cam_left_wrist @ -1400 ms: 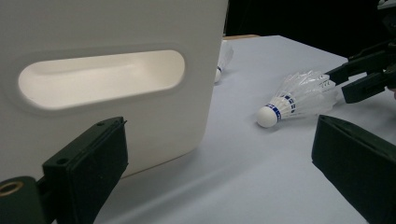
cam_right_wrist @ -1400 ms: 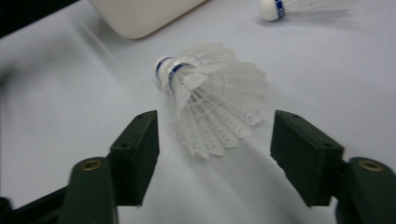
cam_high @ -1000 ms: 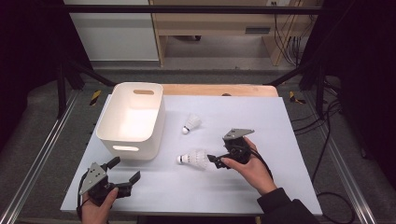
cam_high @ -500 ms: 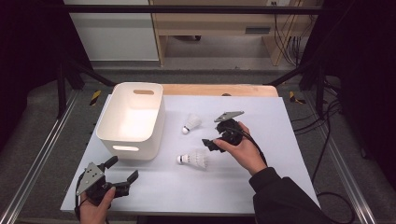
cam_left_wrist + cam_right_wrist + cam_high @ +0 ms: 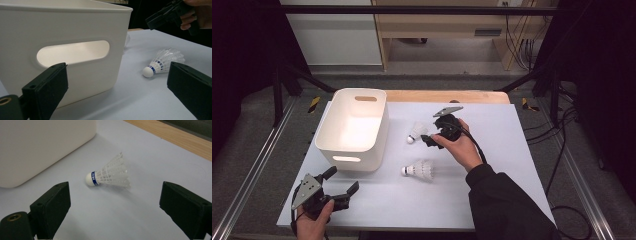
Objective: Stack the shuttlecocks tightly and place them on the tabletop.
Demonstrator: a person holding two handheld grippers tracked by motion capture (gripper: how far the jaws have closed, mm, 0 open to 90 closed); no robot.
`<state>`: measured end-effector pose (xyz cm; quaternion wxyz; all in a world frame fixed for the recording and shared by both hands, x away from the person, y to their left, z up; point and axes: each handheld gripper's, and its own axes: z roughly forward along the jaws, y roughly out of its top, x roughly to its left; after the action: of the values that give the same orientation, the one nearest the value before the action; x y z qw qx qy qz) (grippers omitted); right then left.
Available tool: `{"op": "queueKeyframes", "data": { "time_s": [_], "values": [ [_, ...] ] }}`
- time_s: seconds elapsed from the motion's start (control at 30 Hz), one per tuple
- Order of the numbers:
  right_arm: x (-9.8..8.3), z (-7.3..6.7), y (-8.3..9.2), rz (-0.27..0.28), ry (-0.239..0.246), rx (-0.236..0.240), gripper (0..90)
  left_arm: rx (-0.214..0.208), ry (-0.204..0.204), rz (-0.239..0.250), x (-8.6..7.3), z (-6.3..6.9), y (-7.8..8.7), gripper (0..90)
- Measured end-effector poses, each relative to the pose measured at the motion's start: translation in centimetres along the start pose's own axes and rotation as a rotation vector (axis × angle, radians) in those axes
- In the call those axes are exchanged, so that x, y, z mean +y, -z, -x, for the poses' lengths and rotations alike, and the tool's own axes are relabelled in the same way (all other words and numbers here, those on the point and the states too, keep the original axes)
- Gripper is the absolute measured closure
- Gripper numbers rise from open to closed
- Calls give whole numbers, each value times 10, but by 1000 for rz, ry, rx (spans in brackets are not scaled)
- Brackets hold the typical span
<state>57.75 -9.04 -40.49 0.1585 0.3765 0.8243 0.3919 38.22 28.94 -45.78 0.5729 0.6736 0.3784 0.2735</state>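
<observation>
Right gripper, jaws wide and empty, has left the near shuttlecock and moved up to the far shuttlecock, which lies on its side just ahead, likely the next pick. Beside it sits the white bin; nothing blocks the approach. Left gripper waits open at the table's near edge.

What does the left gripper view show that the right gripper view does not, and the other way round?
Left gripper view: the handle slot, the nearer shuttlecock, and the right gripper held in a hand. Right gripper view: the farther shuttlecock lying ahead of its open jaws, and the wooden edge strip. Shared: the white bin and the pale table.
</observation>
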Motion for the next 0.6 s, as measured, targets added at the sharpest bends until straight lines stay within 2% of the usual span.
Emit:
{"op": "queueKeyframes", "data": {
  "time_s": [0.1, 0.2, 0.6],
  "values": [
    [3, 1, -7, 18, -9, 22, 99, -3, -1, 3, 0, 0, -1, 31],
    [5, 0, -13, 3, 13, 9, 101, -6, -2, 3, 0, 1, -1, 31],
    [8, 2, -26, 34, 4, -16, 99, -13, -7, -3, 0, 2, -2, 31]
  ]
}}
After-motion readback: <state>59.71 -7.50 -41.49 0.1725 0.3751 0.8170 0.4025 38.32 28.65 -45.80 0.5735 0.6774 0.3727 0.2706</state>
